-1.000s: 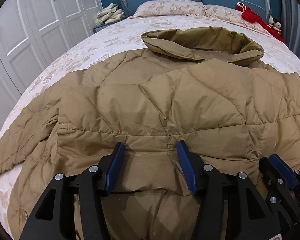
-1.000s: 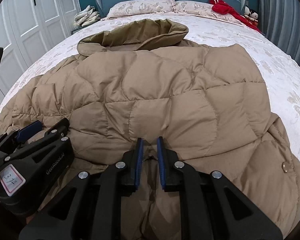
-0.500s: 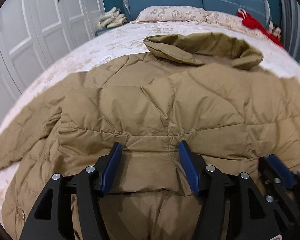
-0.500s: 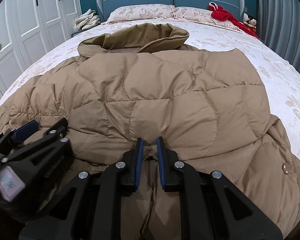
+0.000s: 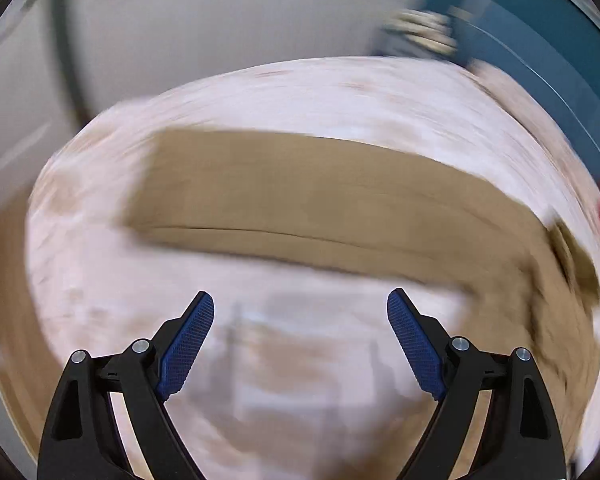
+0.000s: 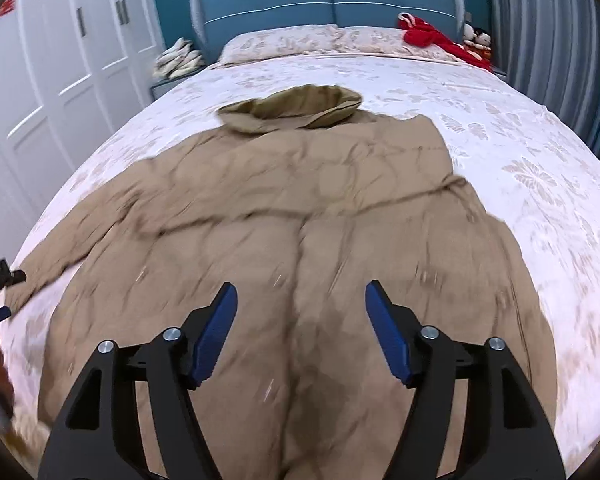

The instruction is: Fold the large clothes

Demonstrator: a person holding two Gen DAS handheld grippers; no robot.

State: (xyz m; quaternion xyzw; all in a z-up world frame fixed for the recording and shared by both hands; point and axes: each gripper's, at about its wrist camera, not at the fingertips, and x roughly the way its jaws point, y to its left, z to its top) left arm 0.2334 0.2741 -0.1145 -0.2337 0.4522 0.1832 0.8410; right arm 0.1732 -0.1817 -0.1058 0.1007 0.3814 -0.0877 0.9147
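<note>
A home bedroom: wide bed (image 6: 500, 128) under a pale floral cover, patterned pillows (image 6: 284, 42) against a padded blue headboard (image 6: 328, 0), white panelled wardrobe doors (image 6: 52, 60) (red stickers up top), grey curtain (image 6: 556, 32), teal wall (image 6: 172, 8), soft toys (image 6: 476, 36) beside a red garment (image 6: 428, 38).

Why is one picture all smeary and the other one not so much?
Left wrist view: heavy streaky blur smears the tan jacket and bed; only the left tool looks sharp. Right wrist view: the headboard is crisp, the jacket softly blurred nearby. Both views bulge like fishbowls.
</note>
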